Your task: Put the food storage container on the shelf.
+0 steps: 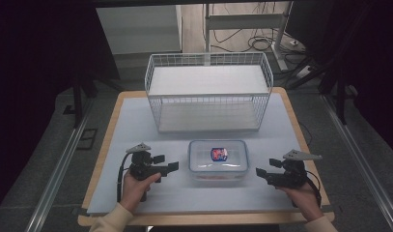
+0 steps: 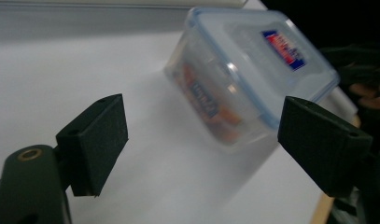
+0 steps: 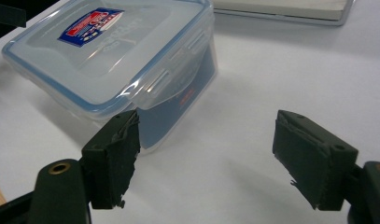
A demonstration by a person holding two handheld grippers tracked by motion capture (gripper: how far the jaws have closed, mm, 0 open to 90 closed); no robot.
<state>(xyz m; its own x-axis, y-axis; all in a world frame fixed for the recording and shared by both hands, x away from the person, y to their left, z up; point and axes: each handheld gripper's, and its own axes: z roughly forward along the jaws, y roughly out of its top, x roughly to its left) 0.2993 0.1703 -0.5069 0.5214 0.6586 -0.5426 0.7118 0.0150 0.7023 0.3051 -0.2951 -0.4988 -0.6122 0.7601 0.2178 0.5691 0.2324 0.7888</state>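
A clear plastic food box (image 1: pixel 218 161) with a blue-rimmed lid and a red-and-blue sticker sits at the middle of the white table top (image 1: pixel 136 121). Something orange and dark lies inside the box (image 2: pixel 234 74). My left gripper (image 1: pixel 166 163) is open just left of it, jaws wide apart with nothing between them (image 2: pixel 201 140). My right gripper (image 1: pixel 260 175) is open just right of the box (image 3: pixel 117 56), its left pad close to the lid's side latch, nothing gripped (image 3: pixel 206 158).
A white wire basket (image 1: pixel 208 92) stands behind the box, across the back half of the table. The table's wooden edge (image 1: pixel 300 130) runs along the right side. Cables and a metal frame lie on the floor beyond.
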